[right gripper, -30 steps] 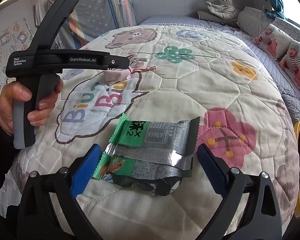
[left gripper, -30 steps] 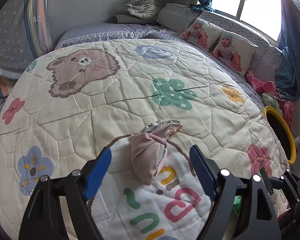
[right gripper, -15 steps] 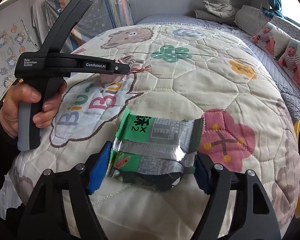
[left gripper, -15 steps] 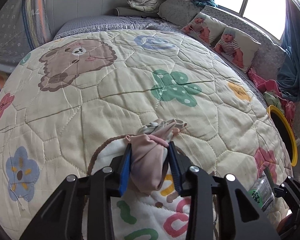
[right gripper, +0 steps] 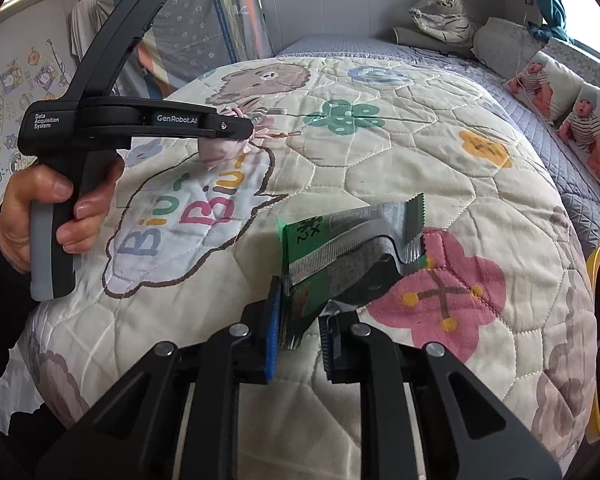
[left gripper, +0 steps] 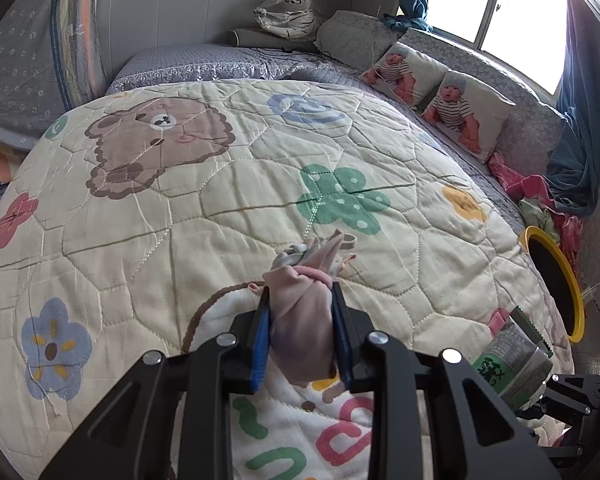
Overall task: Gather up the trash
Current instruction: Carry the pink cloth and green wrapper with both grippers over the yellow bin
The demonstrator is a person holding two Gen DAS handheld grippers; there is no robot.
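Note:
A pink cloth bundle (left gripper: 300, 320) tied with a pink band sits between the blue pads of my left gripper (left gripper: 300, 292), whose jaws are closing and press its sides. The right wrist view shows that gripper (right gripper: 248, 124) over the bundle (right gripper: 224, 150), held by a person's hand (right gripper: 40, 200). My right gripper (right gripper: 300, 304) is shut on a green and silver snack wrapper (right gripper: 340, 256), folded and standing up from the quilt (right gripper: 380, 168). The wrapper (left gripper: 508, 356) also shows at the lower right of the left wrist view.
A black bin with a yellow rim (left gripper: 556, 280) stands beside the bed at the right. Baby-print pillows (left gripper: 460, 116) and a plastic-wrapped tiger toy (left gripper: 286, 10) lie along the far side. Crumpled clothes (left gripper: 540, 196) lie under the window.
Both grippers went from wide open to closed. The left pads came in onto the pink bundle. The right pads squeezed the flat wrapper, which folded and rose on edge.

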